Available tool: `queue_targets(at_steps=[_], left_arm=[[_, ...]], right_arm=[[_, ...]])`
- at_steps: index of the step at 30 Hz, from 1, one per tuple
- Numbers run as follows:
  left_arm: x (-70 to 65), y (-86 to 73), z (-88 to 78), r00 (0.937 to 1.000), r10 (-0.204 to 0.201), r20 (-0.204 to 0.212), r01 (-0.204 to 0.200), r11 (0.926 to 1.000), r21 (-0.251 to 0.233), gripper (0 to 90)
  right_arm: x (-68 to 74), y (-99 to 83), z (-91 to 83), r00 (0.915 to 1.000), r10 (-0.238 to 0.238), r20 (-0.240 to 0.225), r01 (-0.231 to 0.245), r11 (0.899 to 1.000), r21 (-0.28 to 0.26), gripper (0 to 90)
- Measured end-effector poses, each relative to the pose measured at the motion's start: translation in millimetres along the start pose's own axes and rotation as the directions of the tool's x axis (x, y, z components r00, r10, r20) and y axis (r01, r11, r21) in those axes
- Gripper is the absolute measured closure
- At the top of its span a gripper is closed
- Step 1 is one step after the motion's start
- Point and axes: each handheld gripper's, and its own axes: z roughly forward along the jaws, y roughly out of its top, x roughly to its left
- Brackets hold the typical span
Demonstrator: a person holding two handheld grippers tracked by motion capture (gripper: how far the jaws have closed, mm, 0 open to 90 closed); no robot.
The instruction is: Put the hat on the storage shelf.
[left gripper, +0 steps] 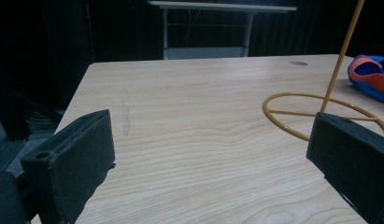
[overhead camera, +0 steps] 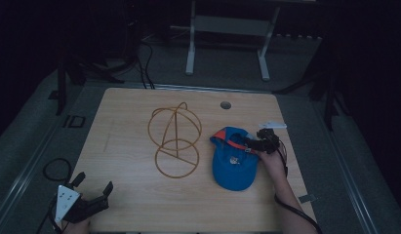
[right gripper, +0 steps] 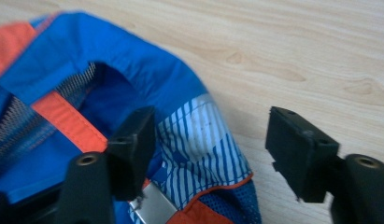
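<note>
A blue cap with orange trim (overhead camera: 234, 163) lies crown down, with its opening up, on the right half of the wooden table (overhead camera: 125, 146). To its left stands a yellow wire hat stand (overhead camera: 176, 139). My right gripper (overhead camera: 251, 143) is at the cap's back rim. In the right gripper view its jaws (right gripper: 213, 135) stand apart, the left one inside the cap (right gripper: 147, 74) and the right one over bare wood, with the striped rim and a metal buckle between them, unpressed. My left gripper (overhead camera: 93, 187) rests open at the table's near left corner. In the left gripper view its jaws (left gripper: 210, 154) frame bare table, the stand's ring base (left gripper: 292, 109) and the cap (left gripper: 367, 77).
A round cable hole (overhead camera: 226, 105) sits near the far edge of the table. A small white object (overhead camera: 272, 125) lies beyond my right gripper. A white table frame (overhead camera: 227, 29) stands on the floor behind. Cables (overhead camera: 54, 170) loop on the floor at the left.
</note>
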Motion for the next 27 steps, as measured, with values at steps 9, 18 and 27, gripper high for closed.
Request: queue_targets(at_steps=[9,18,27], left_arm=[[0.9,-0.1,0.3,1.0000,-0.005,-0.005,0.005,1.0000,-0.002,1.4],[0.8,-0.5,0.5,0.9999,0.005,-0.011,-0.005,1.0000,0.008,1.4],[-1.6,-0.2,1.5,0.9997,0.025,-0.006,-0.025,0.9996,0.011,1.4]], right_arm=[[6.4,-6.6,11.9,0.9986,-0.050,-0.019,0.051,0.997,0.056,54.7],[12.4,-8.4,14.0,0.9951,-0.096,-0.022,0.098,0.993,0.067,86.1],[12.1,-3.4,6.1,0.9967,-0.078,-0.021,0.079,0.995,0.055,88.9]])
